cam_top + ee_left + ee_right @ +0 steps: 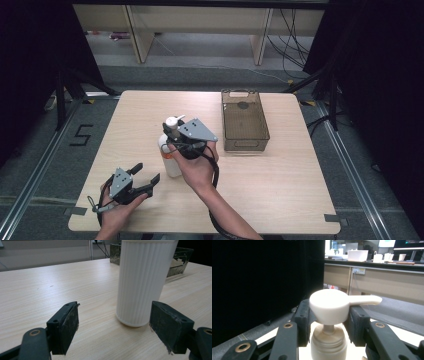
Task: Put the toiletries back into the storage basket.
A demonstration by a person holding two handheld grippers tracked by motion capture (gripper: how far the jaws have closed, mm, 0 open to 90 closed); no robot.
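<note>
Right gripper view: hand-held gripper (328,322) clamps pump bottle (329,312) (upright).

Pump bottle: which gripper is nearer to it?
Right. The right gripper is shut on the pump bottle at its neck; the left gripper sits open beside its base, not touching.

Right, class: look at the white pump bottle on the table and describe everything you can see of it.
The pump bottle stands upright near the middle of the wooden table. It looks like white plastic, with a ribbed, cylindrical body, a threaded collar, a thin stem and a round pump head whose spout points sideways. An orange patch shows on its side. The right gripper is shut on its neck, fingers pressing under the head. The left gripper is open beside its base.
</note>
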